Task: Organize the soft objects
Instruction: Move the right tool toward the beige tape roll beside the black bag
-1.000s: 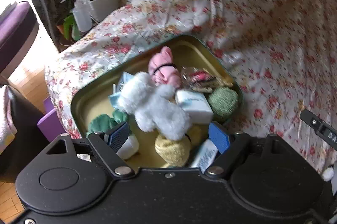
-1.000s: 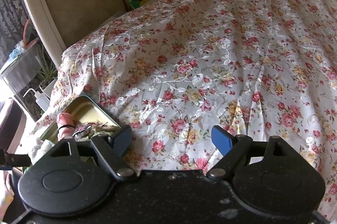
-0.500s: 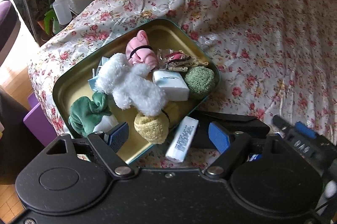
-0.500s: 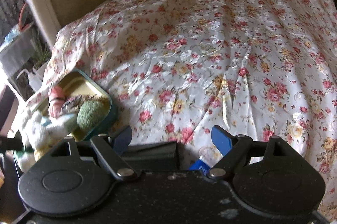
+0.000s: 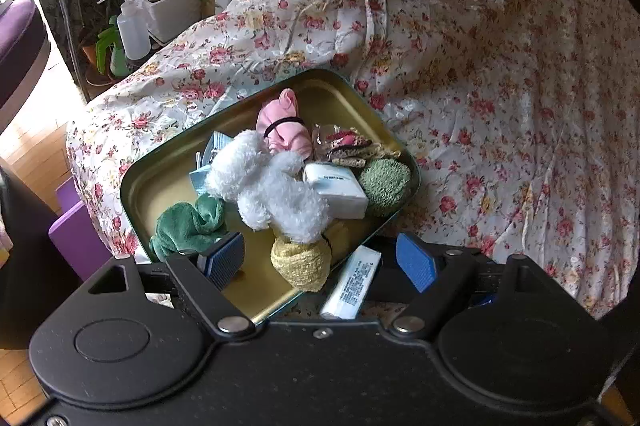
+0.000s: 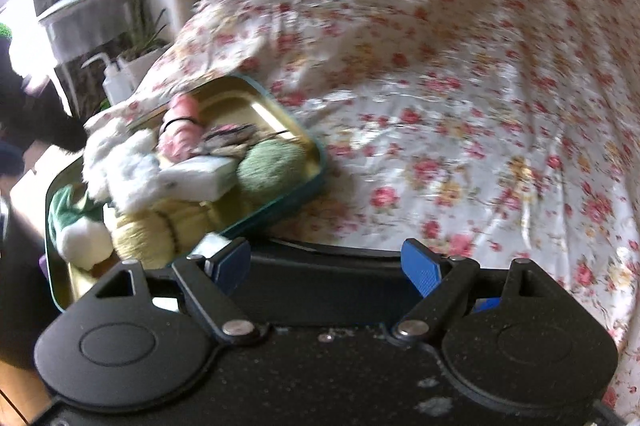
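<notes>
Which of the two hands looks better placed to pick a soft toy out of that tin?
Probably the left. Its gripper is open right over the tin, with the yellow ball between its fingers. The right gripper, also open, faces mostly bedspread, the tin off to its left.

Gold tin (image 5: pixel 168 182), white plush (image 5: pixel 272 194), rose-patterned bedspread (image 5: pixel 500 86).

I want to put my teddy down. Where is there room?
The flowery bedspread right of the tin tray is bare. The tray's left corner, beside the green cloth, has a little room. Its right side is crowded around the white fluffy toy.
</notes>
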Tool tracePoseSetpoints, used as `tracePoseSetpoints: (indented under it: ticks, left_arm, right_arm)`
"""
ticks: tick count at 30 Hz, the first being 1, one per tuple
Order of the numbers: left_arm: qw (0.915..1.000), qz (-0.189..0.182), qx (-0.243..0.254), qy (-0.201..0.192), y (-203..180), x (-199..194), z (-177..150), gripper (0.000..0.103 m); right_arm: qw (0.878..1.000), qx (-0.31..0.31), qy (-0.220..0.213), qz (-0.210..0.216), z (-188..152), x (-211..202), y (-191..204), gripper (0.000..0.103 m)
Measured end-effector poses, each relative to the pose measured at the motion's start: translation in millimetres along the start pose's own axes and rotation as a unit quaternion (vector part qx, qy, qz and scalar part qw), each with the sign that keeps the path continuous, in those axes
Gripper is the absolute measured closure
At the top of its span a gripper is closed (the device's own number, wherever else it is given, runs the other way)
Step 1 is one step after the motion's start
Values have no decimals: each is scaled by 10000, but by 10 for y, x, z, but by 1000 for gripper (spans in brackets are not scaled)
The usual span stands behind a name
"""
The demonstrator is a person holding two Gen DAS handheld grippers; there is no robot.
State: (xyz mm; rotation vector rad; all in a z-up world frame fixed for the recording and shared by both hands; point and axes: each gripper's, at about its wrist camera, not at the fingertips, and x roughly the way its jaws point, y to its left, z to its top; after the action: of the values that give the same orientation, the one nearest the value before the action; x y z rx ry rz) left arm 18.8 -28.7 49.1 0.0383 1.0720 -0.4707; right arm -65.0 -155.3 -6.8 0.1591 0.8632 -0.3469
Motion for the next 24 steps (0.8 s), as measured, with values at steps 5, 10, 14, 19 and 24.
tracePoseSetpoints:
  ticks: [5,10,14,19,24]
  left_arm:
    - [9999,-117,-34,-25,38,-47,-2,24]
    - [9998,-166,-109,-21,97,-69,3,24]
    - [9997,-194,-144,-18,121,-82,0,24]
    - [9997,-216,-119,-4,107,-85,-12,24]
    - [9996,-262,-98,16,84,-89,-24,24]
  right_arm:
    - [9995,-235,200,70,-49,115,251,21]
    - [9984,-335,452,15,-129,218,393,21]
    - [9975,-490,497,-103,-219,133,389,21]
    - [9952,-589,772,-86,-370,55,358,22]
    - [9958,-556,728,-16,-435,-14,334,27]
